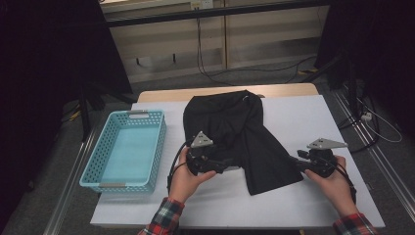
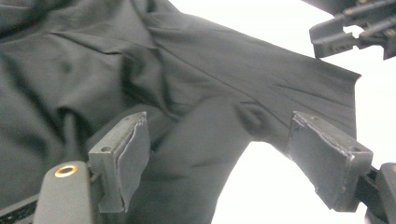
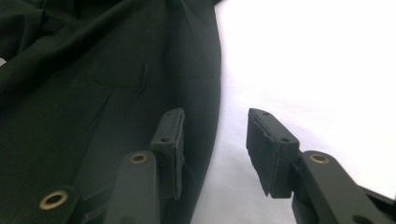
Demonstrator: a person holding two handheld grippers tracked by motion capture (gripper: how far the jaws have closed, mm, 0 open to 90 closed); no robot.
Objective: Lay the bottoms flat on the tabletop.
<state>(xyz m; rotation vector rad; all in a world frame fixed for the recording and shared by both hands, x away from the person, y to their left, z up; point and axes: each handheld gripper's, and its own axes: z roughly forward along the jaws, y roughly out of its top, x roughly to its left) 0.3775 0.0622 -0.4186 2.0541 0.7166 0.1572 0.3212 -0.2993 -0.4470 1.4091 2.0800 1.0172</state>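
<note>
Presently: black garment (image 1: 235,137) lies spread at centre of high view on white table (image 1: 313,117), one leg fanned toward lower right. Left gripper (image 1: 222,165) at garment's lower left edge, jaws standing wide, cloth between pads but not pinched. Right gripper (image 1: 296,164) at lower right hem, jaws parted astride cloth edge, no grip. Judgement: both stationed at opposite edges to take hold for folding. Blue basket (image 1: 105,181) at left, likely destination.
</note>
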